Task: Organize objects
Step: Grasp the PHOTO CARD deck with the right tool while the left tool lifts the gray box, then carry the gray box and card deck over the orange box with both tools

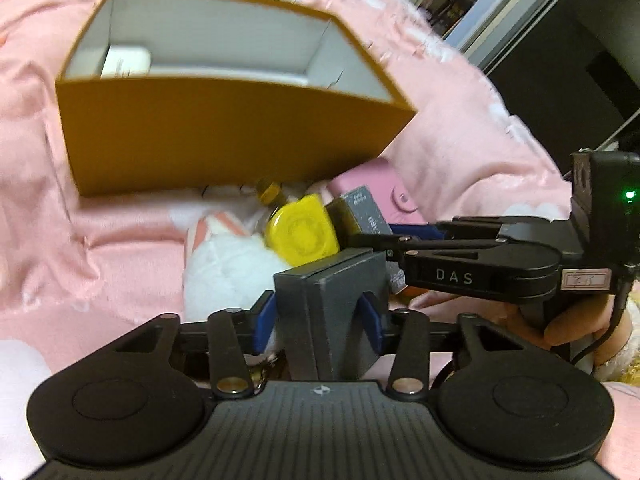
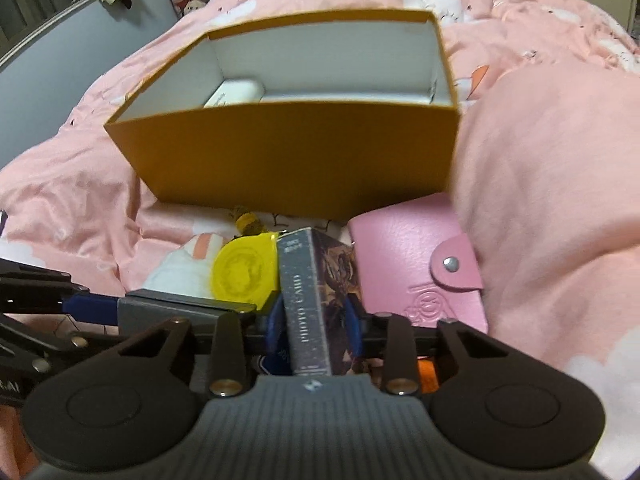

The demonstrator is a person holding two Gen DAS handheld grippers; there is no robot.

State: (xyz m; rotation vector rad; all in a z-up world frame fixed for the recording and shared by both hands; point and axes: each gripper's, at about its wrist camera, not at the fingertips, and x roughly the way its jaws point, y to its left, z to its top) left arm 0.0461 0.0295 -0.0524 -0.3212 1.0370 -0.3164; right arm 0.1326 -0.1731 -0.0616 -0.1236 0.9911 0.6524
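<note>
Both tongs are loaded. The left tongs [image 1: 326, 318] are clamped on a plain grey box [image 1: 332, 300], matte card with crisp square edges, blue pads pressing its two sides. The right tongs [image 2: 316, 320] are closed around a photo card box [image 2: 310, 300], a slim grey pack with "PHOTO CARD" printed up its spine and a dark picture on its face. Both boxes sit low over the bed, right beside each other, just in front of the big container.

That container is an orange cardboard box [image 2: 296, 160], open-topped, smooth orange outside and white within; a white rounded item [image 2: 236, 94] lies on its floor at the left end. The rest of its floor is hidden behind the near wall.

Between the held boxes and the orange wall lies a glossy yellow disc-shaped piece [image 2: 246, 270] with a small amber bottle [image 1: 270, 192] behind it. To the right rests a pink wallet [image 2: 416, 268], pebbled leatherette with a snap flap. Everything lies on a soft, rumpled pink quilt [image 2: 540, 200].
</note>
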